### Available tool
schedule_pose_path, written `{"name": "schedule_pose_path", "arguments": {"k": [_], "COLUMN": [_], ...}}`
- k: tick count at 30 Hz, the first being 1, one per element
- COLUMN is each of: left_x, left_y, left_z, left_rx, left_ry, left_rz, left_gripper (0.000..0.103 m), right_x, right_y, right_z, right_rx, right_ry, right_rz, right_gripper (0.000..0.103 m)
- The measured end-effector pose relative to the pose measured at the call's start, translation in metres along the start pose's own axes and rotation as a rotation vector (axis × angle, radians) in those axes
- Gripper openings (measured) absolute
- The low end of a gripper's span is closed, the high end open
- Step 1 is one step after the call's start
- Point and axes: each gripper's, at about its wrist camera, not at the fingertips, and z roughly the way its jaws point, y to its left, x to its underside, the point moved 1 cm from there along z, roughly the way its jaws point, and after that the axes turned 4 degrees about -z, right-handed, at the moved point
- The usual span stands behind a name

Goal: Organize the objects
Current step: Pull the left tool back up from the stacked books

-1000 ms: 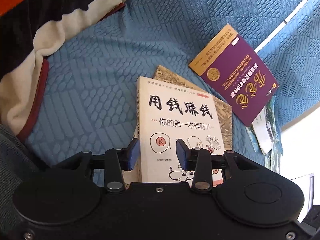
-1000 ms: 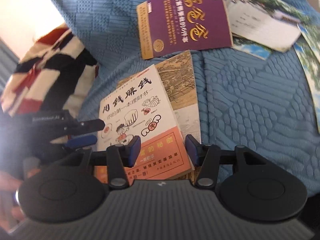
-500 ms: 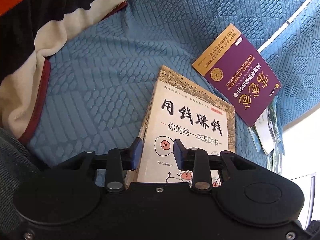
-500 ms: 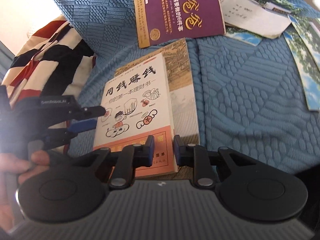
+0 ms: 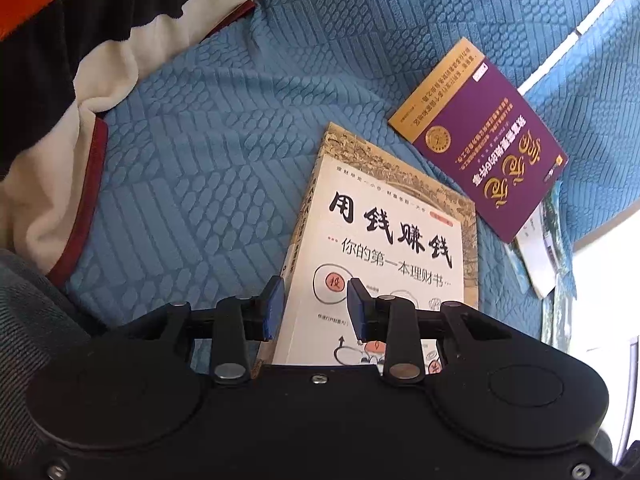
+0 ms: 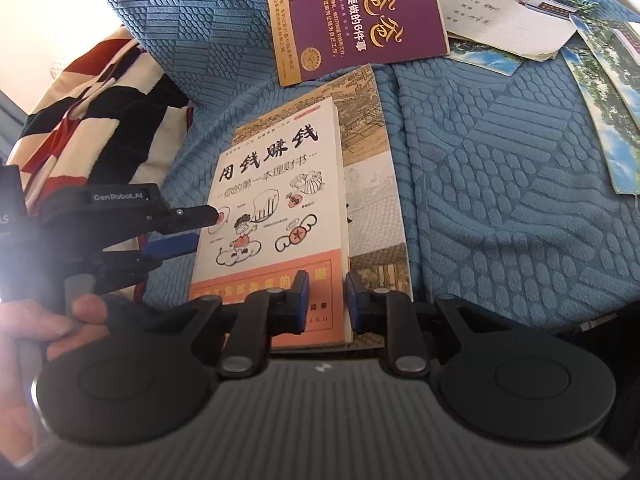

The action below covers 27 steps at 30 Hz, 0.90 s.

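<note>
Now both tongs, left (image 5: 314,306) and right (image 6: 326,300), clamp the white book's (image 6: 280,200) edges.

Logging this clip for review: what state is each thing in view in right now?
White book: closed, stacked on the tan book, both grippers clamping it.
Tan book: closed, underneath.
Purple book: closed, lying flat, apart.
Postcards: loosely scattered.
Left gripper: shut on the spine edge.
Right gripper: shut on the bottom edge.
</note>
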Motion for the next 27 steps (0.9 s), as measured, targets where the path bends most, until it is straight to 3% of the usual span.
{"name": "schedule_pose_path", "arguments": {"k": [6,19,27], "left_x": [0.004,0.021,0.037], "left_y": [-0.012,-0.067,-0.084], "left_z": [-0.016,-0.090,-0.132], "left_rx": [0.010,0.078,0.123], "left_ry": [-0.015,-0.138,-0.194], "left_rz": [0.029,0.172,0.231], "left_gripper": [0.031,0.031,0.031], "right_x": [-0.007,-0.047,-0.046], "right_y": [0.005,0.030,0.029], "right_z": [-0.023,-0.113,-0.163], "right_rx": [0.010,0.012,0.038], "right_ry": [-0.042,-0.250,-0.344], "right_rz": [-0.020,-0.164,-0.178], "right_gripper": [0.023,0.023,0.024]}}
